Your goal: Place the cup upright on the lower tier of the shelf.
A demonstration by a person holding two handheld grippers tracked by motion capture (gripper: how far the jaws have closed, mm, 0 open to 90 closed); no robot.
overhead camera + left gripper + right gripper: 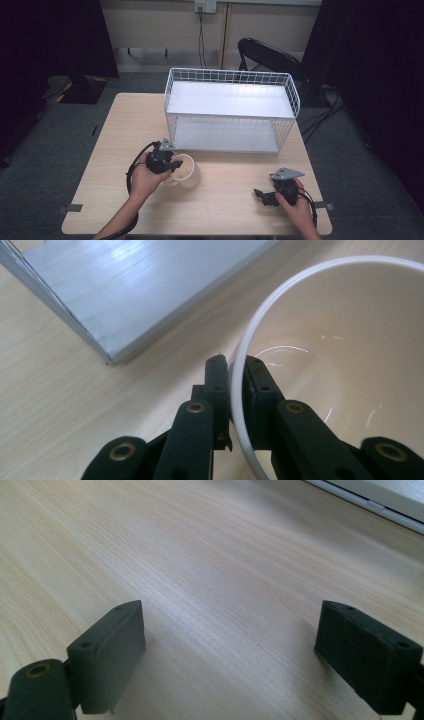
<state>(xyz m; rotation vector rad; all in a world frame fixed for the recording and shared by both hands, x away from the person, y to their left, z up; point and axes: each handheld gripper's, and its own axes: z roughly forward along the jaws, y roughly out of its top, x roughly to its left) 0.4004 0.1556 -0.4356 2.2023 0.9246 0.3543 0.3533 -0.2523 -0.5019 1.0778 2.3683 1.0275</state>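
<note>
- The left gripper (169,162) is clamped on the rim of a cream mug (186,171), one jaw inside the wall and one outside, as the left gripper view shows (235,385).
- The mug (330,355) sits on the wooden table (120,150), left of centre, just in front of the near-left corner of the white wire rack (231,109).
- The right gripper (262,196) rests at the near right, well apart from the mug, its jaws wide apart over bare wood (230,635).
- Judged from this: the grasp is made; lifting and placing the mug, likely onto one of the rack's shelves, remains.
</note>
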